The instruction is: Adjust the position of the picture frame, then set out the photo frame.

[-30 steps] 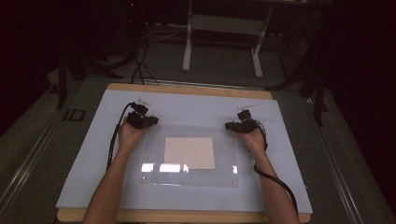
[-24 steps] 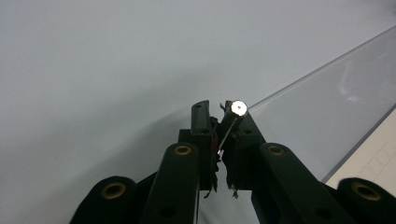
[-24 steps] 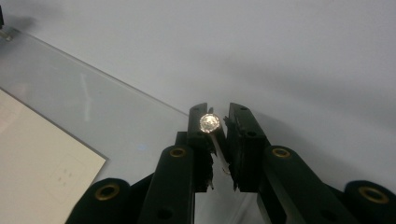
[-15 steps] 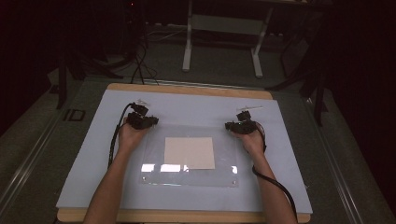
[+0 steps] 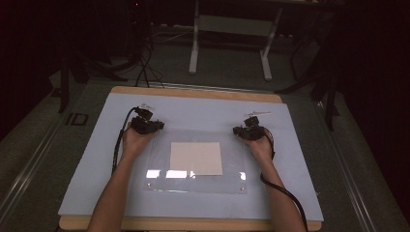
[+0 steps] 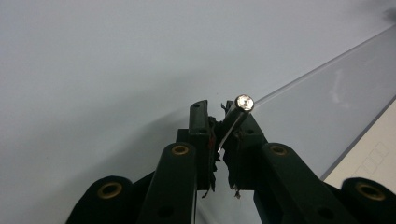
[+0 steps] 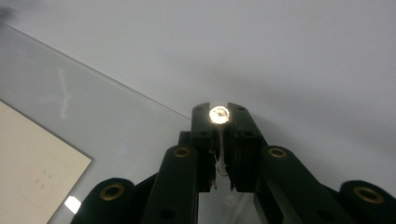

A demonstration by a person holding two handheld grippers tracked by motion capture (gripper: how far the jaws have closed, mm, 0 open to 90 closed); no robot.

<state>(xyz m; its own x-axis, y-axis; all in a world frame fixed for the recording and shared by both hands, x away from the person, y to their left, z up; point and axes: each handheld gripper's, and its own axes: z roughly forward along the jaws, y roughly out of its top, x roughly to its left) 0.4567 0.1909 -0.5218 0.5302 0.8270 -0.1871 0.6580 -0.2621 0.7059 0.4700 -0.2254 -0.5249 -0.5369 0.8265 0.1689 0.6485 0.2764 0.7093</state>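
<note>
A clear plastic sheet (image 5: pixel 198 181) lies flat on the pale mat (image 5: pixel 96 164), with a cream paper square (image 5: pixel 196 158) under its middle. My left gripper (image 5: pixel 153 126) sits at the sheet's far left corner. In the left gripper view my left gripper (image 6: pixel 217 109) is shut on a small silver-headed metal stud (image 6: pixel 244 102) that leans against one jaw. My right gripper (image 5: pixel 241 131) sits at the far right corner. In the right gripper view my right gripper (image 7: pixel 219 112) is shut on a second stud (image 7: pixel 219 115), upright between the jaws. The sheet's edge (image 6: pixel 327 93) (image 7: pixel 93 107) runs beside each gripper.
The mat covers a wooden tabletop (image 5: pixel 193 93) whose edge shows at the back and front. Both forearms lie over the mat from the near side. A cable (image 5: pixel 285 193) trails from the right gripper. A metal stand (image 5: pixel 229 29) and dark floor lie beyond the table.
</note>
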